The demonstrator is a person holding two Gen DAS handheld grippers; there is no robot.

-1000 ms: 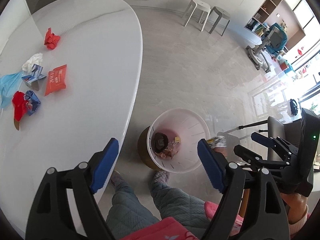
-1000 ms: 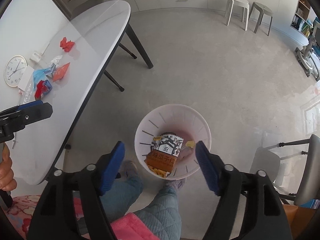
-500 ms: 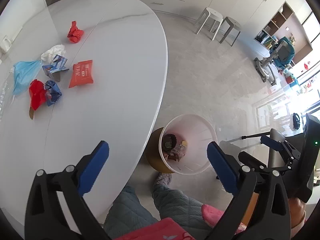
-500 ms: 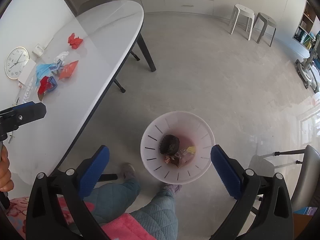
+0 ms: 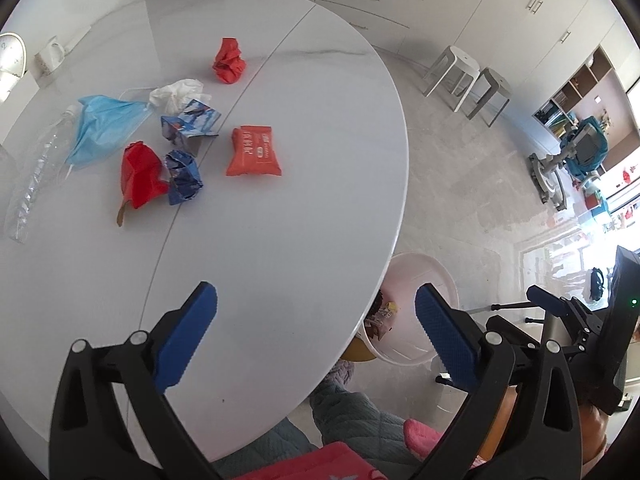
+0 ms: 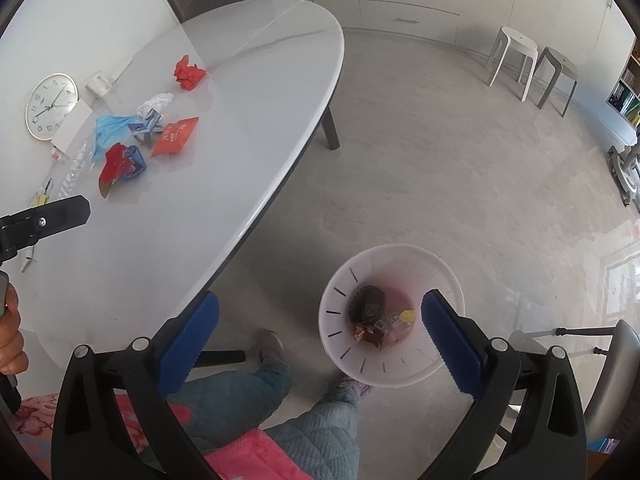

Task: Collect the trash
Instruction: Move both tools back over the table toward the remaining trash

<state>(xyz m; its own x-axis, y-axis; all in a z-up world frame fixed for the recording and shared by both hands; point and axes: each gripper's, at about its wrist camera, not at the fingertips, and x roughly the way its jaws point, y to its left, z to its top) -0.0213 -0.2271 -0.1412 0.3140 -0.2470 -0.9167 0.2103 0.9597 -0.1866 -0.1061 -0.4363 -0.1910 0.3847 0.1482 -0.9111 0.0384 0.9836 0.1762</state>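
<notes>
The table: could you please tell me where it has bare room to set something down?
The table is bare along its near edge, from the orange packet toward the bin side, and along its rounded far end. It is crowded at the wall side: red paper ball, blue mask, clear bottle, wrappers.

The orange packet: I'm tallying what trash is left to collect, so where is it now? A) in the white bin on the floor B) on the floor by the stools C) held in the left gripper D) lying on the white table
D: the orange packet lies flat on the white table beside the other scraps, and both grippers are open and empty.
</notes>
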